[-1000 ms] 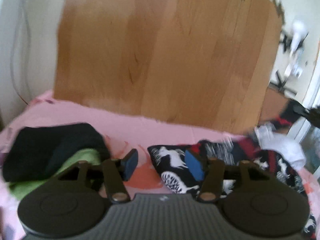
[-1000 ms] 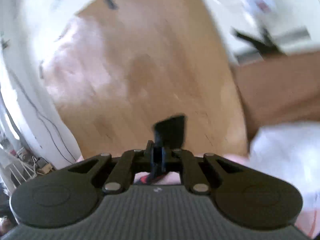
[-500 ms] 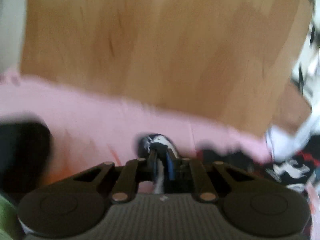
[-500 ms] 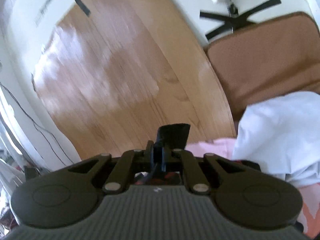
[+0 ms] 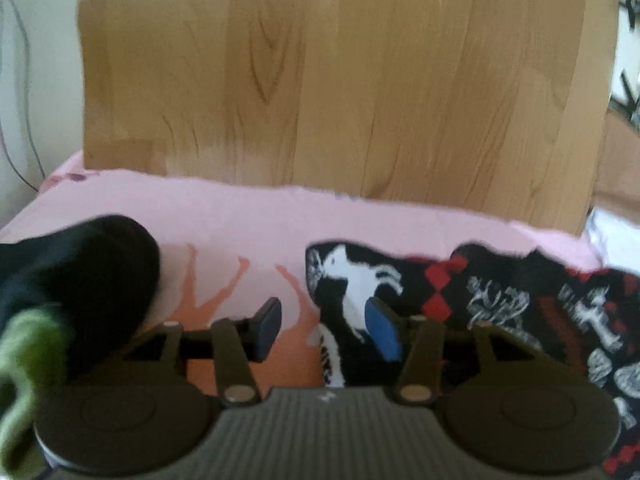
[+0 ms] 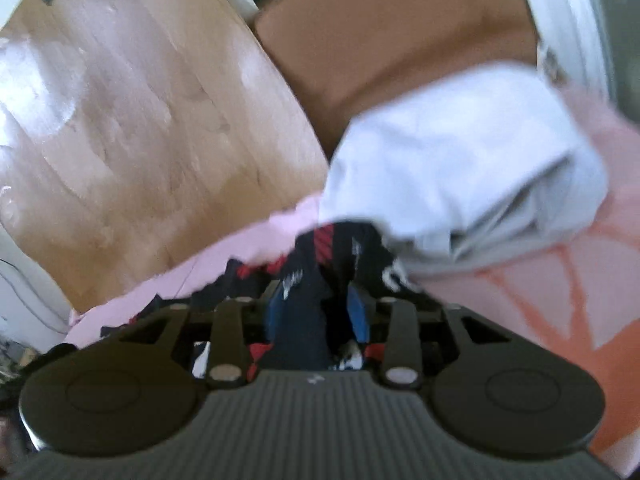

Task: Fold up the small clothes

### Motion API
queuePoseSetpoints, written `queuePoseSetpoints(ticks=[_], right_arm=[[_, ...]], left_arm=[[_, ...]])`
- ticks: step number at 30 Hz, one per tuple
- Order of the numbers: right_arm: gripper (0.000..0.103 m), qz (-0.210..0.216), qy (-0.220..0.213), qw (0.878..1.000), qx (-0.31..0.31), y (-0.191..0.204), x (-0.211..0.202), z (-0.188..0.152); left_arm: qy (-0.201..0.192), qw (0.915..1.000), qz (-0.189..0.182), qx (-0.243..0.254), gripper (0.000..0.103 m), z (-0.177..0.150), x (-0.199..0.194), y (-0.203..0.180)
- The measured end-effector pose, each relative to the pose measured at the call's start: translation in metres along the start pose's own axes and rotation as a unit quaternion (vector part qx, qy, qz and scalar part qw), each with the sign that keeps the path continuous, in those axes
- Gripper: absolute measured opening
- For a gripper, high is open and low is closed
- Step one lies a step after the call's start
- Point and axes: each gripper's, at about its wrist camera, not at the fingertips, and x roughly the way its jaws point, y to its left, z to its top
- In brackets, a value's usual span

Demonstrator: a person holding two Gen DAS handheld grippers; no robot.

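My left gripper point(image 5: 326, 330) sits low over the pink sheet point(image 5: 240, 216) with its jaws opening, and a clear gap shows between the blue pads point(image 5: 382, 334). The edge of the black printed garment point(image 5: 360, 280), black with white horse-like figures and red diamonds, lies under the right-hand pad, and the left-hand pad is over bare sheet where an orange pattern runs. No cloth is pinched between them as far as I can see. The garment spreads along the sheet from the middle of the left wrist view toward its right edge. At far left a black garment point(image 5: 80, 272) is bunched on the sheet, with a green cloth point(image 5: 28, 356) just beside it at the frame edge, both well apart from the printed piece. A wooden headboard point(image 5: 340, 80) stands upright behind the sheet. My right gripper point(image 6: 316, 312) also has its jaws opening. A dark fold of the same printed garment point(image 6: 308, 276) stands up between the pads point(image 6: 358, 312); the view is blurred, and I cannot tell whether the pads still touch the cloth. Just past the fingertips a white garment point(image 6: 460, 168) lies heaped, its lower edge overlapping the printed piece. The pink sheet point(image 6: 560, 280) with orange markings runs to the right of it. A brown cushioned surface point(image 6: 380, 48) shows behind the white heap, beside the headboard point(image 6: 140, 120).
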Motion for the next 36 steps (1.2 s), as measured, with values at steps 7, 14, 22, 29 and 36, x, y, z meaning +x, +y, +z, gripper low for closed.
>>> queuePoseSetpoints(ticks=[7, 14, 22, 29, 36], right_arm=[[0.023, -0.011, 0.053, 0.997, -0.049, 0.012, 0.026, -0.024], [0.003, -0.076, -0.034, 0.994, -0.071, 0.005, -0.003, -0.005], [0.029, -0.008, 0.003, 1.0, -0.021, 0.0, 0.006, -0.006], [0.036, -0.031, 0.043, 0.997, -0.064, 0.011, 0.03, -0.014], [0.007, -0.031, -0.009, 0.995, -0.099, 0.016, 0.011, -0.011]], left_arm=[[-0.005, 0.9994, -0.033, 0.011, 0.053, -0.009, -0.015, -0.018], [0.022, 0.9994, -0.016, 0.023, 0.054, -0.029, -0.007, -0.019], [0.008, 0.9983, -0.019, -0.054, 0.054, -0.016, -0.014, 0.004], [0.022, 0.9995, -0.018, -0.012, 0.052, -0.037, -0.01, -0.012], [0.012, 0.9997, -0.017, -0.016, 0.058, -0.05, -0.002, -0.006]])
